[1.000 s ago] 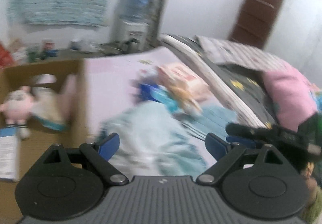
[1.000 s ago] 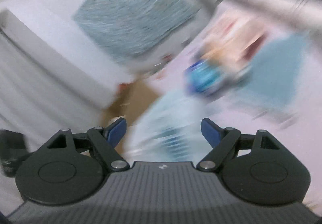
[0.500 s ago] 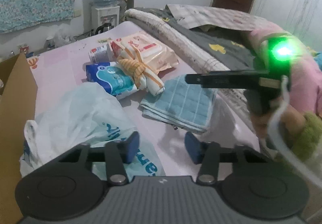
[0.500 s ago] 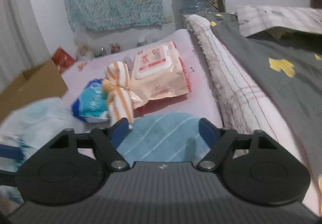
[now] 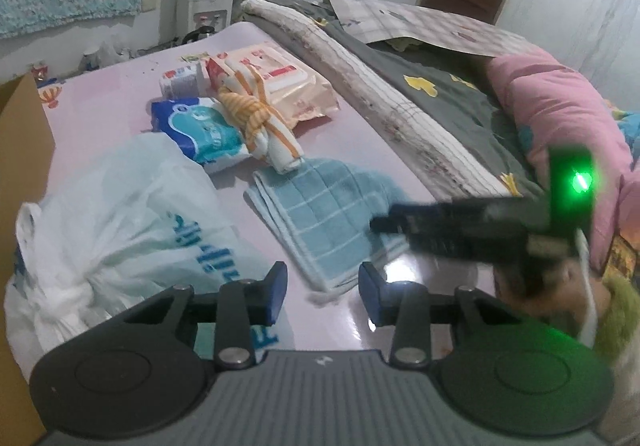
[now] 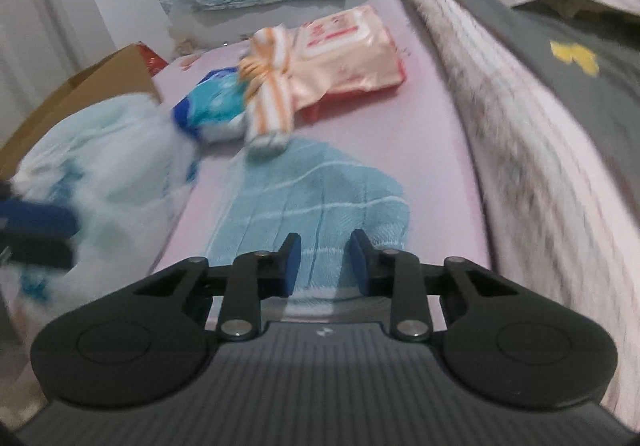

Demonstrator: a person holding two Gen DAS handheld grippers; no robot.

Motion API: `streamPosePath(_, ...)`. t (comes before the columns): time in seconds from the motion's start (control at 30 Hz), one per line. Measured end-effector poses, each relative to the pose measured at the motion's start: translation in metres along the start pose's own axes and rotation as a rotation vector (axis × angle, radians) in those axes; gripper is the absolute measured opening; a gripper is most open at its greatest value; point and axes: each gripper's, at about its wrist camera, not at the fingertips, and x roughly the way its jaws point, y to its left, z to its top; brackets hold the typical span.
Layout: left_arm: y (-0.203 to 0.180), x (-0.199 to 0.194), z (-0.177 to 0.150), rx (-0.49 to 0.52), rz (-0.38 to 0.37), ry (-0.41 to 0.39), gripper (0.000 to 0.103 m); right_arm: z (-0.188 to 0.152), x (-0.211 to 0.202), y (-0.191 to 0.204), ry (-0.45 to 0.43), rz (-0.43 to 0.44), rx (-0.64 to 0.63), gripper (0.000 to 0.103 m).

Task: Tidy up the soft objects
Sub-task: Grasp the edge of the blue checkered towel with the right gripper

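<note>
A folded light-blue towel [image 5: 324, 209] lies on the pink mat [image 5: 116, 113]. Beyond it lie an orange-striped knotted cloth [image 5: 260, 121], a blue tissue pack [image 5: 200, 129], a peach wipes pack [image 5: 280, 81] and a small white pack [image 5: 180, 79]. A white plastic bag [image 5: 116, 221] sits at the left. My left gripper [image 5: 323, 296] is open and empty, low over the mat at the towel's near corner. My right gripper [image 6: 322, 264] is partly open and empty, just above the towel [image 6: 316, 201]; it also shows in the left wrist view [image 5: 384, 224], over the towel's right edge.
A cardboard box [image 5: 20, 149] stands at the left edge of the mat. A rolled beige blanket [image 5: 384, 93], grey bedding [image 5: 448, 85] and a pink pillow [image 5: 560, 117] border the mat on the right. A water dispenser [image 5: 208, 1] stands by the far wall.
Both views swung from the box side to the mat. Both grippers moved down close to the blue towel, and the right jaws narrowed.
</note>
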Motion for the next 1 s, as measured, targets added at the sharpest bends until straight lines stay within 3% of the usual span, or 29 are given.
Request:
streamPosePath(0.4,-0.033,0.010,-0.025,0.060,-0.082,0.072,0.041,-0.082,-0.069,0.018,-0.010,0.102,0.225,0.026)
streamPosePath(0.5,-0.040,0.017,-0.032,0.079,-0.084,0.094,0.041,-0.089,-0.078,0.014,-0.016,0.111,0.269,0.026)
streamPosePath(0.63,-0.046,0.025,-0.040,0.103,-0.065,0.108,0.041,-0.088,-0.099,0.003,-0.090,0.103,0.324,0.028)
streamPosePath(0.73,-0.049,0.030,-0.044,0.120,-0.046,0.104,0.042,-0.090,-0.109,-0.012,-0.143,0.119,0.420,0.037)
streamPosePath(0.77,-0.050,0.033,-0.044,0.123,-0.044,0.108,0.045,-0.090,-0.109,-0.015,-0.148,0.126,0.445,0.041)
streamPosePath(1.0,-0.057,0.055,-0.051,0.136,-0.018,0.145,0.047,-0.090,-0.082,-0.018,-0.113,0.088,0.470,0.041)
